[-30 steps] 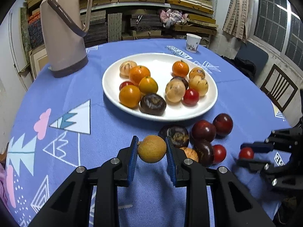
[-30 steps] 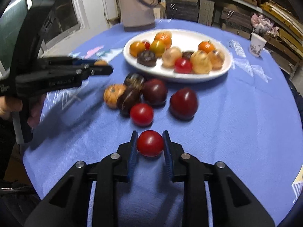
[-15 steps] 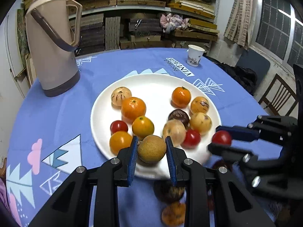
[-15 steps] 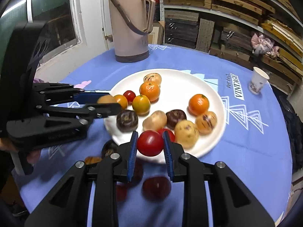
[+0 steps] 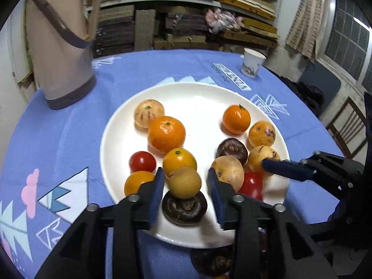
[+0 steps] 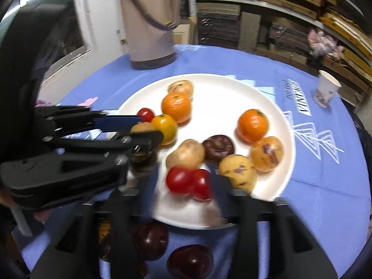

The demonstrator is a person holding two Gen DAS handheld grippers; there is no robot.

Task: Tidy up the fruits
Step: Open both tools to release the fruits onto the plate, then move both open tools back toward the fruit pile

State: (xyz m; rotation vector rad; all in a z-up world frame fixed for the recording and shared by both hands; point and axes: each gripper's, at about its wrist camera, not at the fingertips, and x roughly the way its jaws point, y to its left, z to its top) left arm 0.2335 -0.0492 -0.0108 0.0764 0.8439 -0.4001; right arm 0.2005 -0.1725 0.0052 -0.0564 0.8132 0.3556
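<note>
Over the white round plate (image 5: 109, 139), the left gripper (image 5: 184, 186) is spreading its jaws beside a tan round fruit (image 5: 185, 182), while the right gripper (image 6: 183, 186) is holding its jaws apart around a red tomato (image 6: 179, 180).

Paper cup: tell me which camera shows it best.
Left wrist view: the paper cup stands whole and sharp on the tablecloth beyond the plate. The right wrist view shows it whole too, near the right edge, but slightly blurred.

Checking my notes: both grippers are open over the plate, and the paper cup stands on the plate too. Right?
Not quite: the paper cup stands on the tablecloth beyond the plate, as the left wrist view shows. Both grippers, left and right, are open over the plate.
</note>
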